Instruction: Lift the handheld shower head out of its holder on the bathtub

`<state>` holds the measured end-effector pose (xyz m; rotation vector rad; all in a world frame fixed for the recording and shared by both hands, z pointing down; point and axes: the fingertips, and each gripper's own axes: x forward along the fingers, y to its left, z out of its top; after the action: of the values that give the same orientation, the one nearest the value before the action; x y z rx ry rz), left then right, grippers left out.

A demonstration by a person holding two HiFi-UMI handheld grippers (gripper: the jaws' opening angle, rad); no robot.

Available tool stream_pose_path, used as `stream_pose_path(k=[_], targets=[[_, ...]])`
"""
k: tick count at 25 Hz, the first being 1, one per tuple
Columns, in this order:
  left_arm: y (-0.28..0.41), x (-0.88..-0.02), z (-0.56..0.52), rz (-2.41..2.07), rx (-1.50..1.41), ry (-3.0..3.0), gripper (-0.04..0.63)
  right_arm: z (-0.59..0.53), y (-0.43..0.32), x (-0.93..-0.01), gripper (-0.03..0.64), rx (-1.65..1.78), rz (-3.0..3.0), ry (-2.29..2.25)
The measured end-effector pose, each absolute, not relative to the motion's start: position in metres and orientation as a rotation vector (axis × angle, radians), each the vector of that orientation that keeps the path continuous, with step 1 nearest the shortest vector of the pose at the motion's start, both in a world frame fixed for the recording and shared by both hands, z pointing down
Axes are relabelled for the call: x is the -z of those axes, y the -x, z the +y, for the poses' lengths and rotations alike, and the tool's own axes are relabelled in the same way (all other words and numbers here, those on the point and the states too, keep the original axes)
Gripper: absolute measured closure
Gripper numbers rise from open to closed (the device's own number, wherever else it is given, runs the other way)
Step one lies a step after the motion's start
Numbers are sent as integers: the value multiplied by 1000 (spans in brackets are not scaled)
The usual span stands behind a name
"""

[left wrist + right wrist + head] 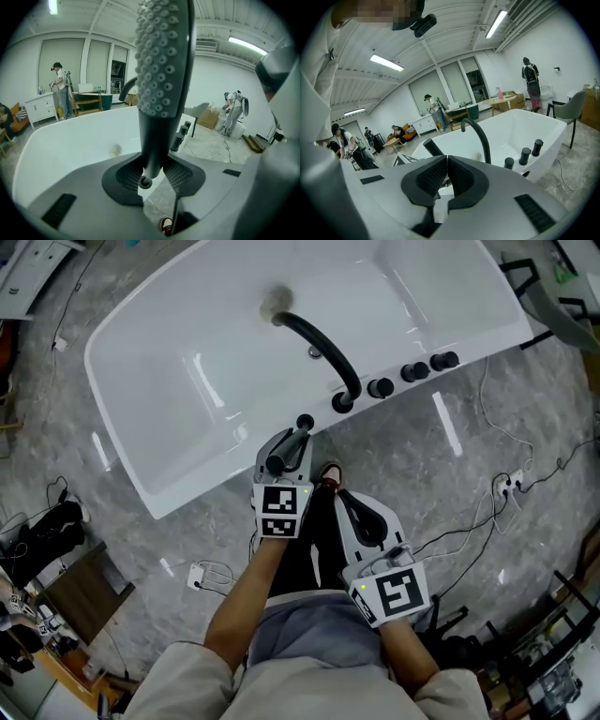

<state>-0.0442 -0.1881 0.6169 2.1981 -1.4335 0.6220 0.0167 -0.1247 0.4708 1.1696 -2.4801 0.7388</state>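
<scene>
Grey handheld shower head (161,70) stands upright, pinched at its handle by the left gripper (153,174), over the bathtub's (202,479) near rim. Right gripper (446,164), just right of it, has jaws pressed together, empty.

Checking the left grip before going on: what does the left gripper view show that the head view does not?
Only the left gripper view shows the nubbed spray face of the dark grey handheld shower head, standing upright with its handle clamped between the ribbed jaws of the left gripper. It also shows people across the room. Only the head view shows the right gripper, jaws together, over the grey marble floor. Both show the white bathtub, its black curved spout and the black knobs on its rim.
</scene>
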Motion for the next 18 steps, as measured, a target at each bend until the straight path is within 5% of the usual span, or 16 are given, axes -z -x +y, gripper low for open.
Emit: stream_pose_path(k=[18], targets=[[41, -522, -151, -1437, -577, -2288, 457, -109, -16, -403, 597, -583, -2572, -1148]])
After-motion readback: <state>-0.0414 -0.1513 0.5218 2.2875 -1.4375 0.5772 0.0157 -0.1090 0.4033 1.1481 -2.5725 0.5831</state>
